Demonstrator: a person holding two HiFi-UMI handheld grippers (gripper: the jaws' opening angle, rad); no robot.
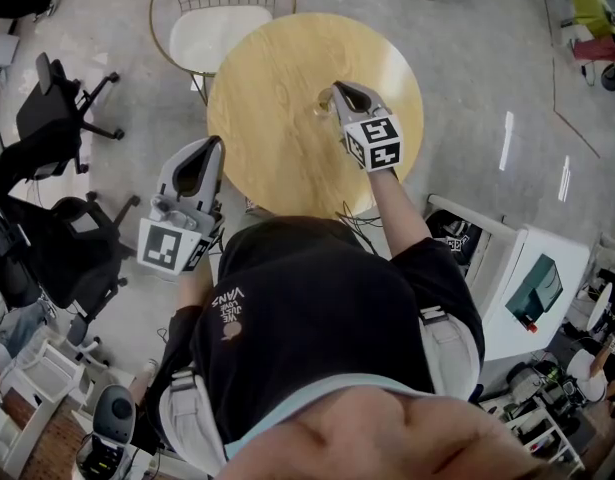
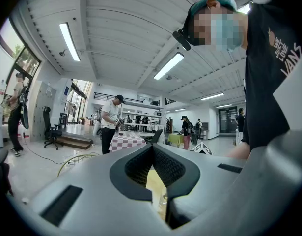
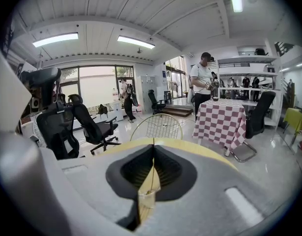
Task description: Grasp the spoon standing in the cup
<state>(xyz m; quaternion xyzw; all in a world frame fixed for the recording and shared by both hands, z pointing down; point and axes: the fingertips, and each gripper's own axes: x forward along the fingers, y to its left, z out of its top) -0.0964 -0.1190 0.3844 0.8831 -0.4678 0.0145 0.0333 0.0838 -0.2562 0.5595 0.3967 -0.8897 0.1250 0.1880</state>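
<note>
Right now the right gripper (image 3: pixel 153 158) is clenched on the thin handle of the spoon (image 3: pixel 151 178). The spoon stands upright in the clear cup (image 3: pixel 146 201), near the middle of the round wooden table (image 1: pixel 277 58). Just off the table's near left edge, the left gripper (image 1: pixel 209 146) hangs with its jaws pressed together and nothing between them.

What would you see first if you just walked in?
A round yellow wooden table sits in the middle. Over it, the right tool is shut on a thin gold spoon standing in a small clear cup. The left tool, shut too, hangs off the table's left edge.
</note>
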